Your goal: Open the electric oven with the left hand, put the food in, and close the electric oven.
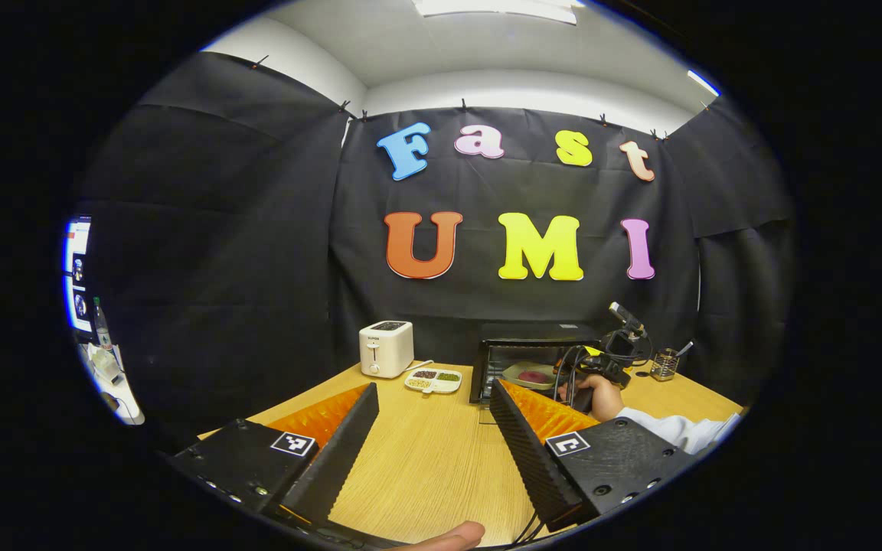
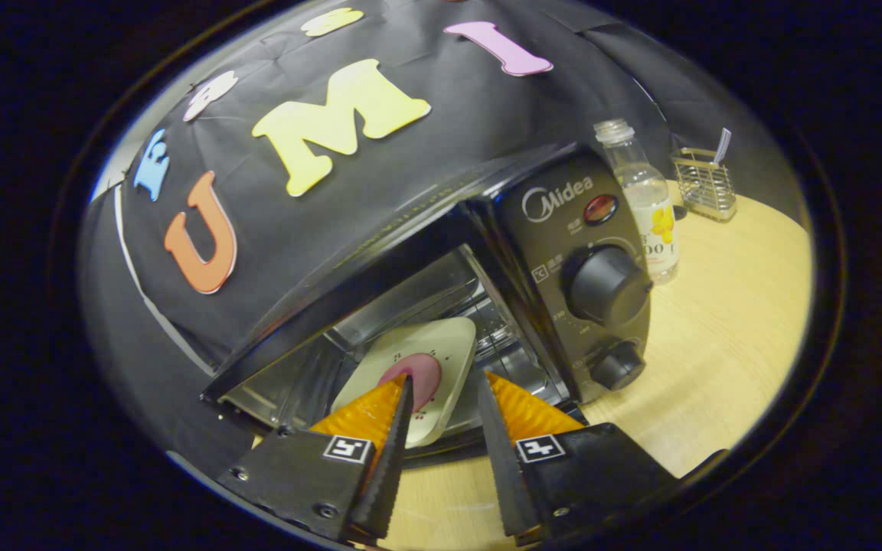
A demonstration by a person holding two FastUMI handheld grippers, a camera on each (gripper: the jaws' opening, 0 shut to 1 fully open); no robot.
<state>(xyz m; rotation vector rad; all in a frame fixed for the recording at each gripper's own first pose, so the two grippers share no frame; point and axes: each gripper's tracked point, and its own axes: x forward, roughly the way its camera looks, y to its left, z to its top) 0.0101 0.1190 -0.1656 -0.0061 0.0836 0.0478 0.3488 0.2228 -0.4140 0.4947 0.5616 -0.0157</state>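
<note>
close at the bottom of the left gripper view, the left gripper (image 1: pixel 429 413) stands with its jaws spread wide and nothing between them, hanging above the bare wooden counter (image 1: pixel 426 459); a fingertip (image 1: pixel 452 538) shows at the very bottom edge; beyond the gripper, toward the back of the counter, sit a white toaster (image 1: pixel 386 348) and, just to its right, a divided white dish (image 1: pixel 432 380) holding small portions; right of that stands the electric oven (image 1: pixel 537 360), door down, with the plate (image 1: pixel 529 375) visible inside; a hand (image 1: pixel 602 394) in a white sleeve (image 1: pixel 678 428) holds the right gripper (image 1: pixel 615 348) at the oven's mouth; a wire holder (image 1: pixel 664 364) stands farther right.

in the right gripper view, the right gripper (image 2: pixel 441 390) has its jaws apart by a narrow gap and grips nothing; just ahead of its tips the pale plate (image 2: pixel 410 363) with the pink food (image 2: pixel 422 375) lies on the rack inside the open electric oven (image 2: pixel 487 268); whether the fingers touch the plate's near edge cannot be told; the oven's control panel carries two knobs (image 2: pixel 605 287); beside the oven's far side stands a clear bottle (image 2: pixel 644 199), and near it the wire holder (image 2: pixel 705 184) on the counter (image 2: pixel 717 321).
</note>
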